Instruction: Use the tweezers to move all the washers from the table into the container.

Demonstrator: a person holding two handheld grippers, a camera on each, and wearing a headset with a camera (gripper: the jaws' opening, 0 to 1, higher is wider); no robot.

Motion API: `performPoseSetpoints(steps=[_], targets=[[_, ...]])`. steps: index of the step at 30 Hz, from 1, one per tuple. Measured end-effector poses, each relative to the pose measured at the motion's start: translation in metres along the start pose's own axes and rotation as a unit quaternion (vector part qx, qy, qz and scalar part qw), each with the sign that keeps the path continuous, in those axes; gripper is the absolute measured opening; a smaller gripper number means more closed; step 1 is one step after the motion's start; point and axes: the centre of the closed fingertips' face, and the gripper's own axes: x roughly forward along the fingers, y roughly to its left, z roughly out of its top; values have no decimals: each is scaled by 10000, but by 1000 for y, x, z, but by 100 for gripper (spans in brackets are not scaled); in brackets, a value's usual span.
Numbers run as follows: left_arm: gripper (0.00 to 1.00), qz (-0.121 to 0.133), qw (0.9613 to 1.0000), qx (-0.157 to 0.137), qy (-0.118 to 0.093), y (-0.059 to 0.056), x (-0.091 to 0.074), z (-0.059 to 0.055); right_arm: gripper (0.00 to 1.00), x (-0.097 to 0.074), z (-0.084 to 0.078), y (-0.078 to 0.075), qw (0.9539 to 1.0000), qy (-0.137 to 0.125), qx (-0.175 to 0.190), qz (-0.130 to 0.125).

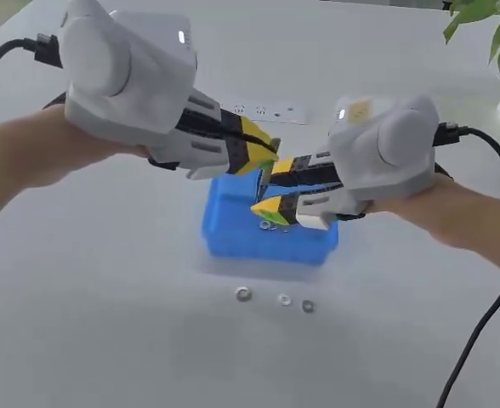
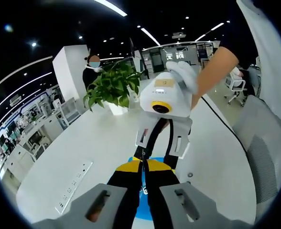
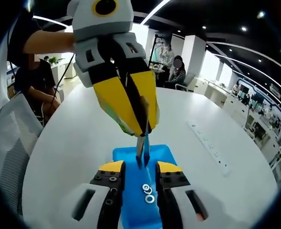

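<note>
You are working in a large open-plan office: your white table (image 1: 105,340) carries a power strip (image 1: 263,110) at the frame's upper middle. In the left gripper view, a potted plant (image 2: 113,86) sits upper left, a mesh office chair (image 2: 262,157) fills the right edge, and ceiling strip lights (image 2: 150,36) run above rows of desks (image 2: 26,138) at far left.

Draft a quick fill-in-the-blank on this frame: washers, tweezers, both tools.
1. ___ washers lie on the table in front of the blue container.
2. The left tool is shut on the ___.
3. The right tool has its jaws ___, over the container.

Missing words: three; tweezers; open.
</note>
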Motion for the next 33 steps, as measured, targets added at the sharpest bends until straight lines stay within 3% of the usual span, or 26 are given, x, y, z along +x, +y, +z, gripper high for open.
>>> performPoseSetpoints(steps=[6, 9, 13, 14, 15, 16, 20, 24, 30, 32, 33], targets=[[6, 62, 9998, -114, -132, -1, -6, 6, 32, -17, -1, 3, 9994, -121, 300, -83], [6, 78, 9994, -174, -272, -4, -11, 8, 36, -25, -5, 9, 9992, -129, 351, -104], [6, 87, 9988, -355, -311, -8, -14, 7, 36, -37, -14, 17, 9991, -46, 393, -173], [6, 58, 9973, -617, -388, -12, -16, 7, 36, -40, -15, 18, 9989, -65, 419, -205], [6, 59, 9968, -680, -412, -14, -17, 6, 36, -45, -16, 20, 9985, -107, 462, -255], [6, 99, 9975, -586, -379, -16, -18, 3, 36, -48, -16, 21, 9983, -131, 495, -295], [6, 156, 9966, -727, -367, -24, -22, -2, 37, -65, -23, 30, 9967, -234, 684, -369], [6, 124, 9952, -853, -465, -37, -27, 3, 44, -77, -28, 46, 9941, -434, 972, -202], [6, 131, 9945, -959, -408, -49, -28, -3, 54, -88, -36, 63, 9941, -373, 1007, -183], [6, 115, 9917, -1142, -574, -54, -30, 1, 55, -90, -37, 69, 9942, -370, 1000, -145], [6, 130, 9921, -1115, -552, -56, -31, -1, 55, -91, -37, 73, 9939, -380, 1024, -117]])
